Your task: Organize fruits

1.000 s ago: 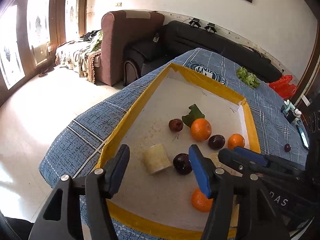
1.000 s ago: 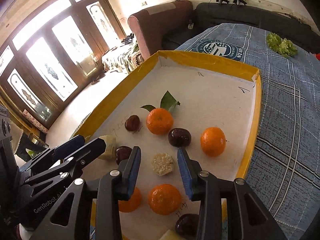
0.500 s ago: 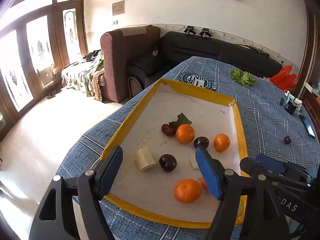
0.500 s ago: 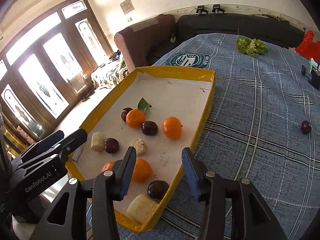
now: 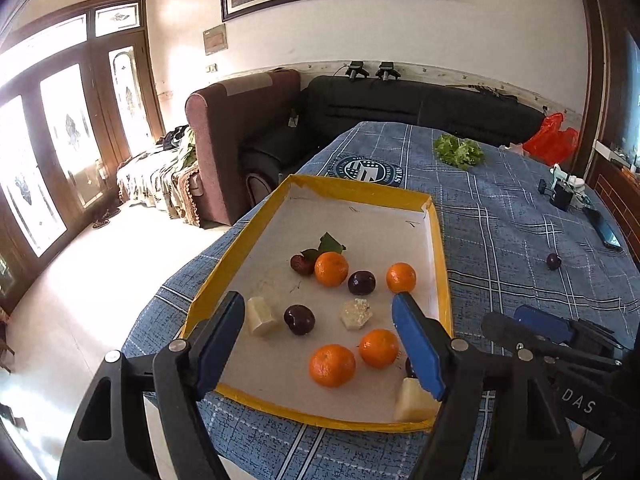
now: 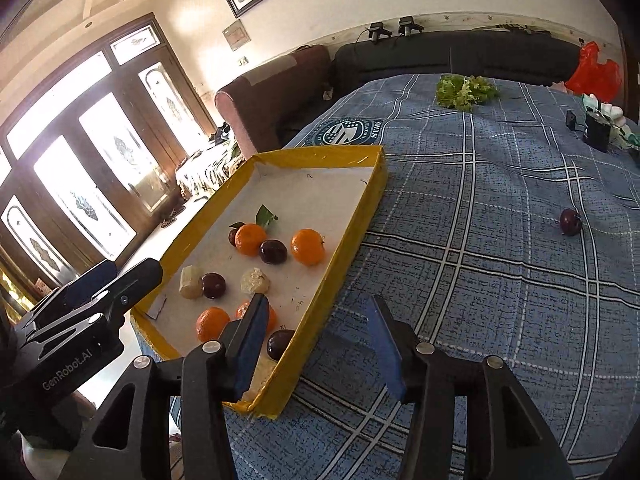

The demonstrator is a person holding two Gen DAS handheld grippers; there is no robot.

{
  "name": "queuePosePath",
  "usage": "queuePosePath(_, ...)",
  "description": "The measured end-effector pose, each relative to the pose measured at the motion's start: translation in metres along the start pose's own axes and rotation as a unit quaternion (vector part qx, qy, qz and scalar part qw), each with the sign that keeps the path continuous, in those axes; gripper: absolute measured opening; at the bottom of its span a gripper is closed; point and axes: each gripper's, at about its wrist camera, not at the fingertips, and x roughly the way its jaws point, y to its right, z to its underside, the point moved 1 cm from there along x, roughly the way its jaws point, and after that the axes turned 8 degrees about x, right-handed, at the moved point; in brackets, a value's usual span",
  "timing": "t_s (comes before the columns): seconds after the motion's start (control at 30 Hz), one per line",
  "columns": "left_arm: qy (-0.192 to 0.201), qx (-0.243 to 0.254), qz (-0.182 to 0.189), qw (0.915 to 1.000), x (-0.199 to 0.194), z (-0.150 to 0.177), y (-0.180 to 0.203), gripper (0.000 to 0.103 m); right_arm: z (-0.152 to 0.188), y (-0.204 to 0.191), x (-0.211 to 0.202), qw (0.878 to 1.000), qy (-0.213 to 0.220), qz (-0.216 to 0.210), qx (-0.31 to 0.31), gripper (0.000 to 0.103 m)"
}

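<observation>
Plum (image 6: 571,221): alone at right of frame; we judge it smooth, bruisable, gripped round the middle.
Tongs: left gripper (image 5: 320,344) and right gripper (image 6: 316,344) have just been opening, and we see both empty.

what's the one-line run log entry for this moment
left tongs: opening, empty | right tongs: opening, empty | tray: fruit inside | plum: loose on tablecloth

Left gripper (image 6: 80,308) body, lower left of right wrist view: "GenRobot.AI", white on black.
Right gripper (image 5: 532,328) body, lower right of left wrist view: "DAS", white letters; the rest is out of frame.
Round emblem (image 5: 370,171) on tablecloth, beyond tray's far edge: ring lettering ends in "STATES"; remainder too small to read.
Same emblem, right wrist view (image 6: 345,132): partial "STA" at right rim.
Tray (image 6: 352,216) floor: faint pen marks, illegible.
</observation>
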Motion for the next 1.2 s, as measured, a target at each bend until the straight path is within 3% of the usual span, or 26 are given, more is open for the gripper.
queuePosePath(0.4,0.01,0.015,0.006,0.9998,-0.016,0.0,0.013,0.076,0.006,0.011,-0.02,1.0,0.014,-0.003,0.013,0.057)
queuePosePath(0.83,-0.012,0.006,0.083,0.9965,-0.012,0.004,0.021,0.083,0.008,0.016,-0.02,1.0,0.013,-0.002,0.018,0.058)
queuePosePath(1.2,-0.009,0.033,0.043,0.9985,-0.011,0.005,0.029,0.083,0.01,0.018,-0.013,1.0,0.005,0.0,0.021,0.058)
